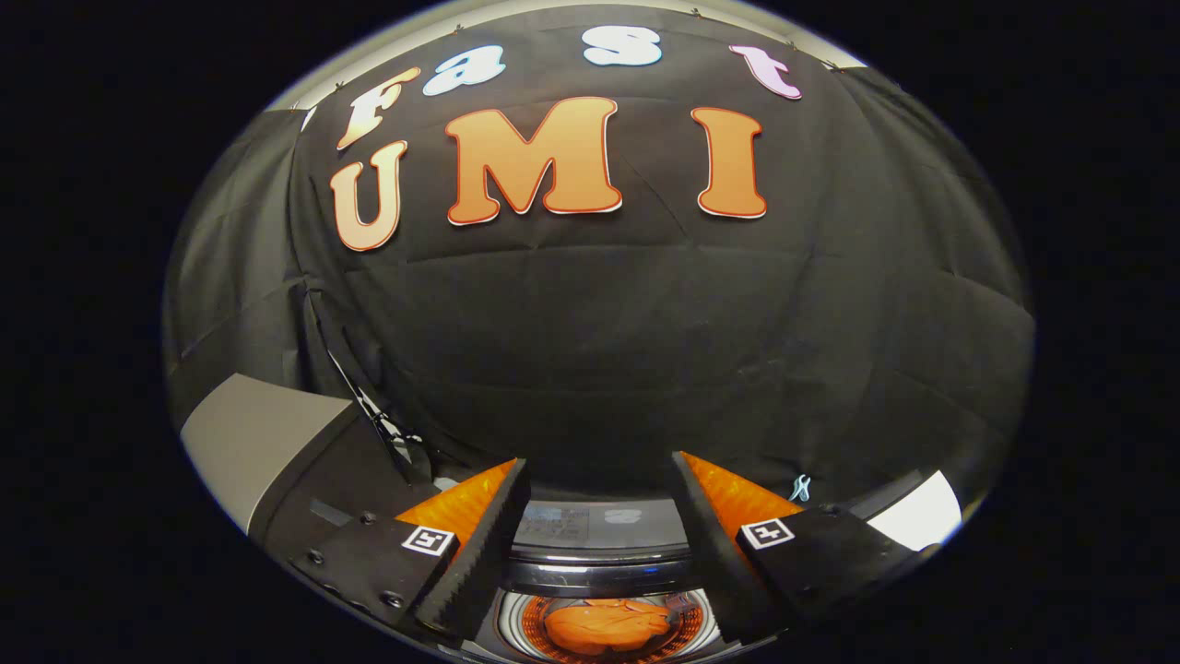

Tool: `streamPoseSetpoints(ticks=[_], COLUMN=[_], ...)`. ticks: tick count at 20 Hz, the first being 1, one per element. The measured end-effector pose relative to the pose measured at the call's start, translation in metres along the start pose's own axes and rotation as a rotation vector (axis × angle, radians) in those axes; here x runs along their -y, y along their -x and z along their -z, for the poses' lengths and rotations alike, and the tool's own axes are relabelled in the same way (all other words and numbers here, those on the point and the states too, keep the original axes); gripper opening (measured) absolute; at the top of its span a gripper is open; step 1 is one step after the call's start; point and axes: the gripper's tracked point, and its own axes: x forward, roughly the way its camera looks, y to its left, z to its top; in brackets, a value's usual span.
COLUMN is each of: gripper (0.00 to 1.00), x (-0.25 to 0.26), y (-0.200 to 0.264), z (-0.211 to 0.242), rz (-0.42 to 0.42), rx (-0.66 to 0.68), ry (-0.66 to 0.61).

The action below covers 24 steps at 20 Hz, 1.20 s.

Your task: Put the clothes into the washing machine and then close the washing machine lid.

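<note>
Gripper [599,480] held above the washing machine [599,572], looking down and forward over it. Jaws stand wide apart, nothing between them, neither finger touching anything.

Clothes [607,624]: an orange bundle lying inside the round drum [513,625], seen below and between the two fingers, near their bases. Bundle sits roughly central in the drum opening, apart from both fingers.

Control panel [590,526] of the machine runs across the gap between the fingers, just beyond the drum; markings on it too blurred to make out. A dark glossy rim separates panel from drum.

Lid [267,443]: grey slab standing raised beyond the left finger, probably the machine's lid tipped open, though its hinge is hidden behind the finger.

Black cloth wall [645,323] well beyond the fingertips. A pale patch [922,512] shows beyond the right finger, unclear what it is
</note>
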Motion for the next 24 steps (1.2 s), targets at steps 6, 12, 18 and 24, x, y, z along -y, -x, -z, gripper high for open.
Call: streamPoseSetpoints(ticks=[6,12,18,24], gripper=[0.97,0.97,0.99,0.99], x=[0.0,0.009,0.016,0.005], y=[0.025,0.042,0.046,0.061], z=[0.033,0.093,0.11,0.08], rz=[0.026,0.056,0.063,0.03], rx=[-0.026,-0.11,-0.147,-0.073], ry=[-0.009,-0.116,-0.129,-0.056])
